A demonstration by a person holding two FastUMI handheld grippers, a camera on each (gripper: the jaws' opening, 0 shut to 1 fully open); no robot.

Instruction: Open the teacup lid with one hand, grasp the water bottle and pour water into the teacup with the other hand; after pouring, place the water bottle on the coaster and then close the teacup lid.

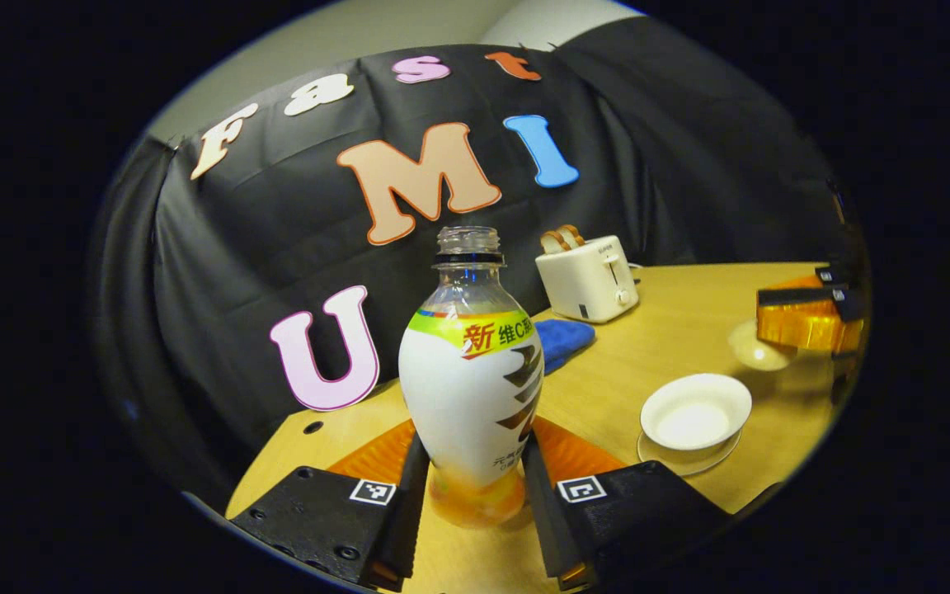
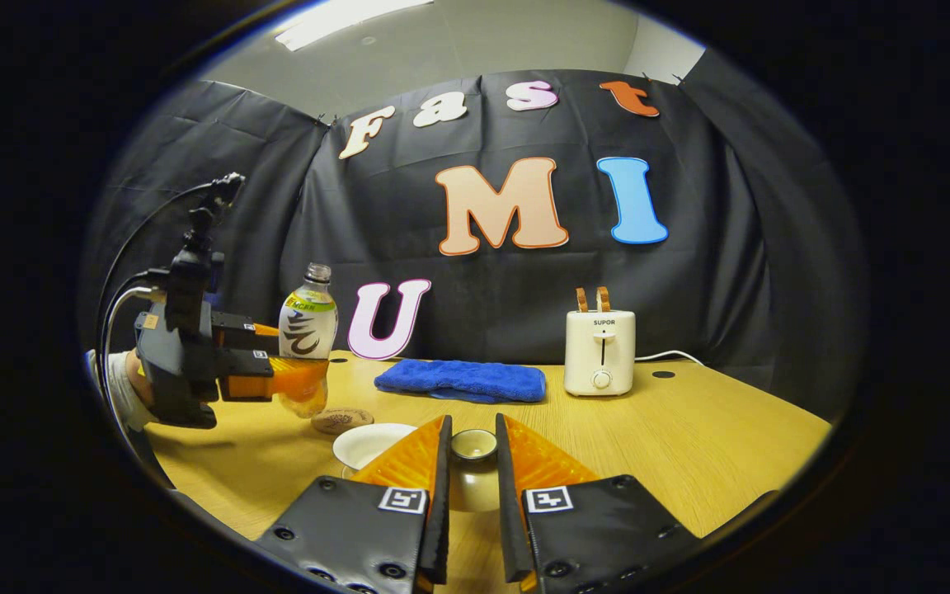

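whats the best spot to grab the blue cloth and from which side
Pinch the blue cloth at the middle of its near long edge, coming down from above. It lies flat and folded on the table, so its sides give no purchase; the toaster crowds its right end.

toaster behind cloth (on table)

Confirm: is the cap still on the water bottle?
No. In the left gripper view the water bottle shows a bare threaded neck, open at the top.
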